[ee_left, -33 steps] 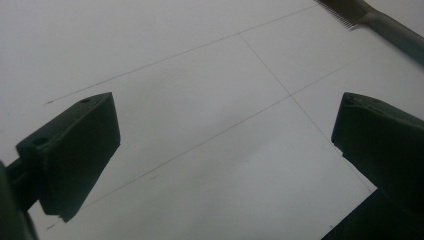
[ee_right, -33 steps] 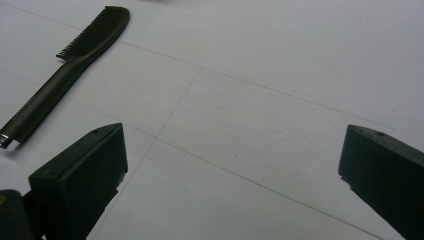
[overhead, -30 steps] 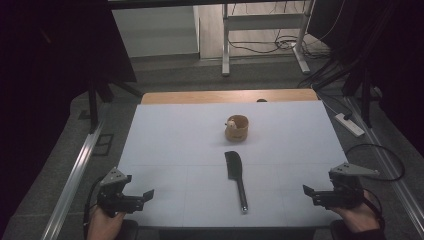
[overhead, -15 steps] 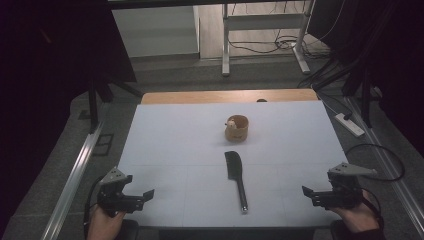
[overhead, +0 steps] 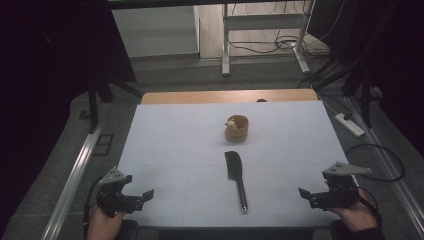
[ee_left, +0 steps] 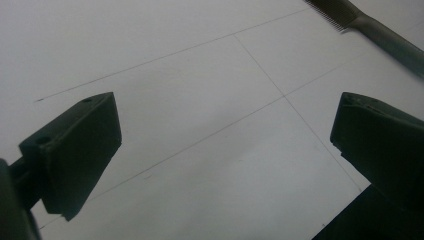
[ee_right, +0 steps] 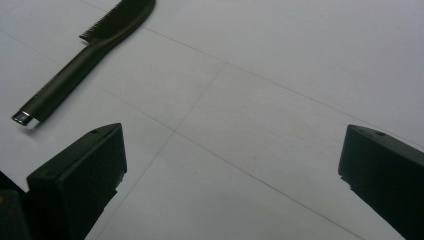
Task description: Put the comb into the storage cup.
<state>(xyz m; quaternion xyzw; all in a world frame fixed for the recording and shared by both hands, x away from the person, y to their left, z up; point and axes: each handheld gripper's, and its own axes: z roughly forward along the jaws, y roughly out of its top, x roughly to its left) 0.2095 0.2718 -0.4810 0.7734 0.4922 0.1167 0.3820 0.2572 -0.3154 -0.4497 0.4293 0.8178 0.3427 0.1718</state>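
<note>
- Your left gripper (overhead: 145, 194) sits at the lower left of the high view, over the near corner of the white table (overhead: 175, 145), with its jaws spread wide and nothing between them.
- Your right gripper (overhead: 304, 193) sits at the lower right of that view, jaws likewise parted and empty, pointing in toward the middle of the table.
- Between the two, in the lower centre of the high view, lies the black plastic comb with a long straight handle (overhead: 236, 179), flat on the table, its toothed head toward the top of the frame and its silver-tipped handle end toward the bottom.
- In your left gripper view the comb (ee_left: 370, 27) crosses the upper right corner, well apart from the jaws.
- In your right gripper view the comb (ee_right: 82, 57) lies in the upper left, handle end nearest the left jaw but not touching it.
- Just above the comb in the high view stands a small round wooden cup (overhead: 237, 127), with something pale at its left rim that is too small to make out.
</note>
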